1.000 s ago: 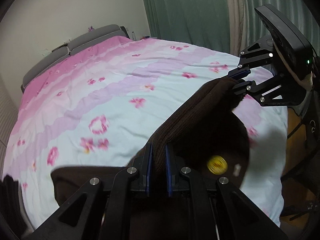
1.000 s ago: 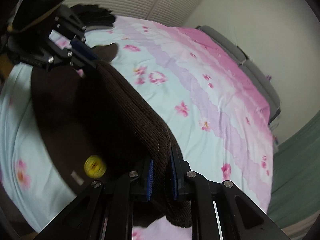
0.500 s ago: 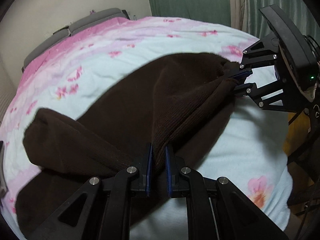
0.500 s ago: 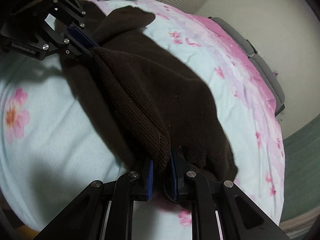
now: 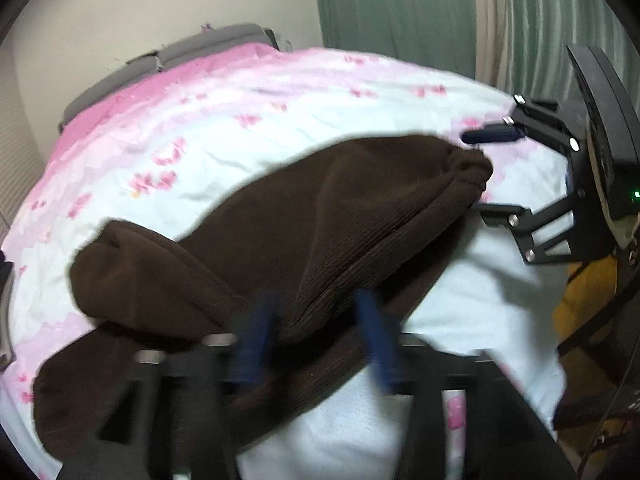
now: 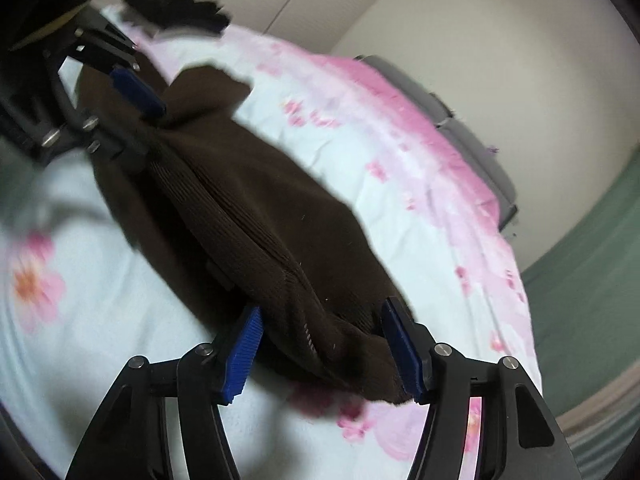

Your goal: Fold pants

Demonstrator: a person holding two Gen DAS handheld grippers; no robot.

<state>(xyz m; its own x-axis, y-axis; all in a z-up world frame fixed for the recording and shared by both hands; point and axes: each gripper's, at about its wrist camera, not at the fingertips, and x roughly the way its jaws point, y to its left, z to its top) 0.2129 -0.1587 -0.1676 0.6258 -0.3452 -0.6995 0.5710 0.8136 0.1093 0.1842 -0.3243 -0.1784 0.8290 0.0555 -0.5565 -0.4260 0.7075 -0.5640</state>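
Dark brown corduroy pants (image 5: 320,220) lie folded over on the flowered bed sheet (image 5: 240,132). My left gripper (image 5: 314,340) is blurred at the bottom of the left wrist view. Its jaws are opening, and the near folded edge lies loose between the blue pads. My right gripper (image 6: 320,354) is opening too, its pads (image 6: 242,356) standing clear on either side of the pants' (image 6: 260,200) other end. Each gripper shows in the other's view: the right gripper (image 5: 488,174) at the right, the left gripper (image 6: 140,120) at the upper left.
The pink and pale blue sheet (image 6: 400,200) covers the whole bed, and a grey headboard (image 5: 160,60) runs along its far end. Green curtains (image 5: 400,8) hang behind. A dark item (image 6: 176,8) lies at the bed's far corner. Something yellow (image 5: 580,292) stands beside the bed.
Both grippers came down with the pants' edge held taut and laid it over the rest of the pants on the bed. Both pairs of jaws then spread and let go of the fabric.
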